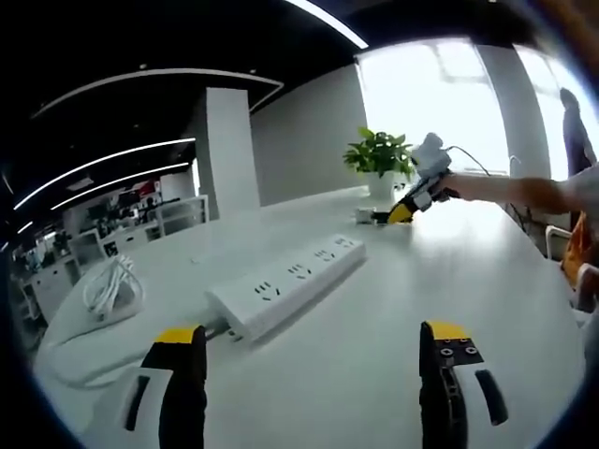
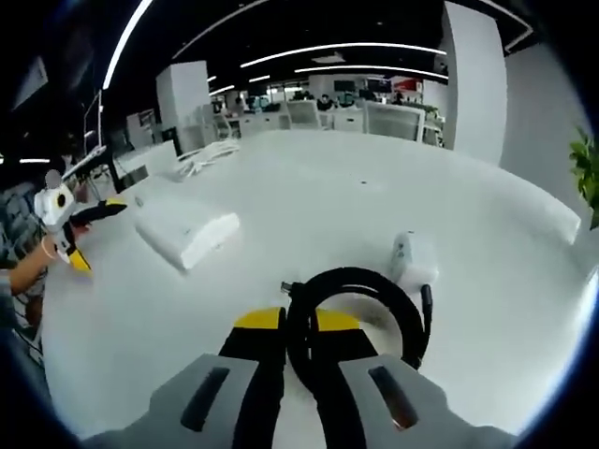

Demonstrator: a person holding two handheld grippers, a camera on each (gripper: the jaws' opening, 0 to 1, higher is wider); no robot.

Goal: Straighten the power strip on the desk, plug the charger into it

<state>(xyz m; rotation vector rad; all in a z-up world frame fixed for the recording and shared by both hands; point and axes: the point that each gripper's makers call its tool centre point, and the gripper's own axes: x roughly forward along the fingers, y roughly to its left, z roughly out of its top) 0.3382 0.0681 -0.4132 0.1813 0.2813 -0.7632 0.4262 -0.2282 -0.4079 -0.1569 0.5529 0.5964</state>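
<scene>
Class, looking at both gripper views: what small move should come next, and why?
Probably lift the cable and bring the charger toward the power strip. The right gripper is shut on the black cable loop, the charger lies beyond it, and the strip's sockets are free.

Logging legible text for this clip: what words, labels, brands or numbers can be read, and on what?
None can be read.
Power strip: sockets visible, no legible marking.
Charger: plain white, no readable label.
Background office signs: too small and blurred to read.
</scene>
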